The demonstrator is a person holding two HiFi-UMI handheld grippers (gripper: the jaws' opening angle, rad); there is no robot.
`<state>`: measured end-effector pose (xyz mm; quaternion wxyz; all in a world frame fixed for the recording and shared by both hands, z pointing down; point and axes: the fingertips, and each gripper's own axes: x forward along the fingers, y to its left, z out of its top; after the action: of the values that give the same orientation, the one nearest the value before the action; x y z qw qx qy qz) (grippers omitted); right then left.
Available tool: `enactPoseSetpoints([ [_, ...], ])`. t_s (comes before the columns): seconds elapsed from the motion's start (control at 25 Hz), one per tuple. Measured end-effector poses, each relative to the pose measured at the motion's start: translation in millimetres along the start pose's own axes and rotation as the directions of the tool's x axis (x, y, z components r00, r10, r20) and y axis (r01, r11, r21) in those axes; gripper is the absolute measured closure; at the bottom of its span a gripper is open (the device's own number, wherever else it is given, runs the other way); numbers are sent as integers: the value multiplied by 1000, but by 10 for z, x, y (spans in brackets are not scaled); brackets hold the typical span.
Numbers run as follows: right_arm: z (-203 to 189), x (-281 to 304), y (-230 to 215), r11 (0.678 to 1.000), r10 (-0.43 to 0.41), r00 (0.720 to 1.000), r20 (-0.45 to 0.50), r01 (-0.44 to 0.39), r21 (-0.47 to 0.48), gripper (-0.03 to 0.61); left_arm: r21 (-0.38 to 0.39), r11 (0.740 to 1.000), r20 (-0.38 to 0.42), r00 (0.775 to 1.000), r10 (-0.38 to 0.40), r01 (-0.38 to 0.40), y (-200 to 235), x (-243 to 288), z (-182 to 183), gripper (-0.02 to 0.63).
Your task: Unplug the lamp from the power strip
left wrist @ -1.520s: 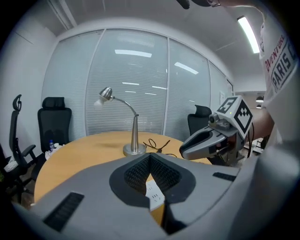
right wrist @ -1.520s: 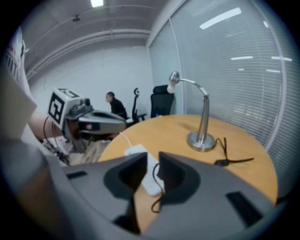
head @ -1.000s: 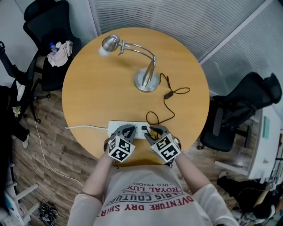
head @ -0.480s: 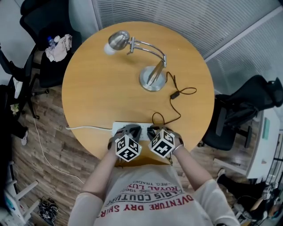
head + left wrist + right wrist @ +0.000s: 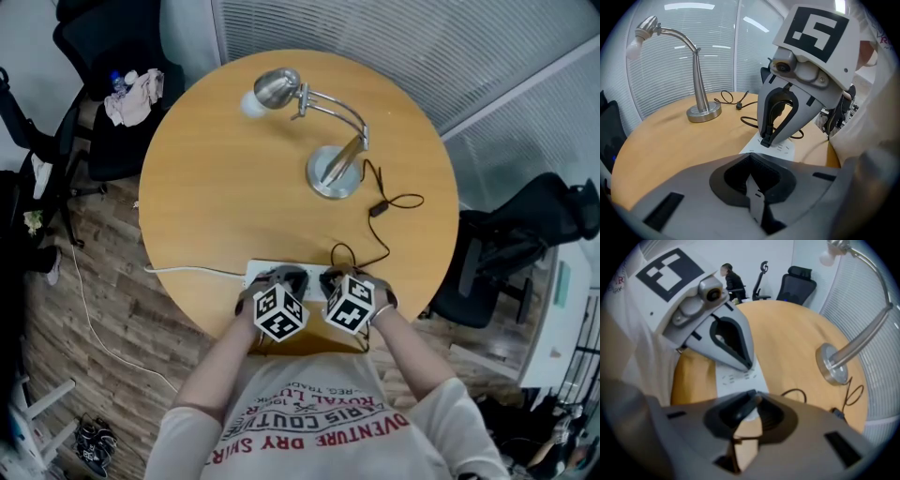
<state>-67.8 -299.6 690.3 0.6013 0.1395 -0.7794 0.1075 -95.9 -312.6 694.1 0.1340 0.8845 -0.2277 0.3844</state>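
Observation:
The silver desk lamp [image 5: 335, 175] stands at the far side of the round wooden table [image 5: 216, 187]. Its black cord [image 5: 375, 246] loops down to a black plug [image 5: 766, 140] in the white power strip [image 5: 258, 275] at the near edge. My right gripper [image 5: 335, 275] stands over the strip's right end. Its jaws are closing, and the fingertips pinch the plug from both sides. In the right gripper view the plug [image 5: 737, 409] shows dark at the right gripper [image 5: 747, 404]. My left gripper [image 5: 284, 277] is shut, its tip resting on the power strip [image 5: 736, 380] with nothing between its fingers.
The strip's white cable [image 5: 187, 272] runs off the table's left edge. An inline switch [image 5: 380, 208] sits on the lamp cord. Black office chairs stand at the left [image 5: 112, 103] and the right [image 5: 525, 234] of the table.
The right gripper has drawn in beside the left one over the strip, and its jaws have narrowed round the plug. The left gripper has stayed on the strip.

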Motion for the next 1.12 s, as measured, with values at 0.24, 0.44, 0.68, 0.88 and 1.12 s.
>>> enactPoseSetpoints([
  [0.24,-34,-34,5,998,-23,999,-26,22,-58,502,26,1000,0,1000,2,-2,-5,10,7,586],
  [0.44,-32,-90,25,998,-30,999,-41,28,-49,506,33,999,13,1000,-3,2,-19,-6,0,586],
  [0.68,-2,-224,65,1000,-27,1000,-11,27,11,506,65,998,6,1000,-15,15,-57,2,-6,586],
  [0.88,112,-850,-317,992,-87,993,85,78,98,506,78,997,6,1000,-3,3,-29,3,-24,586],
  [1.12,41,-911,-234,978,-110,979,172,77,192,506,79,997,6,1000,-1,0,-39,7,-40,586],
])
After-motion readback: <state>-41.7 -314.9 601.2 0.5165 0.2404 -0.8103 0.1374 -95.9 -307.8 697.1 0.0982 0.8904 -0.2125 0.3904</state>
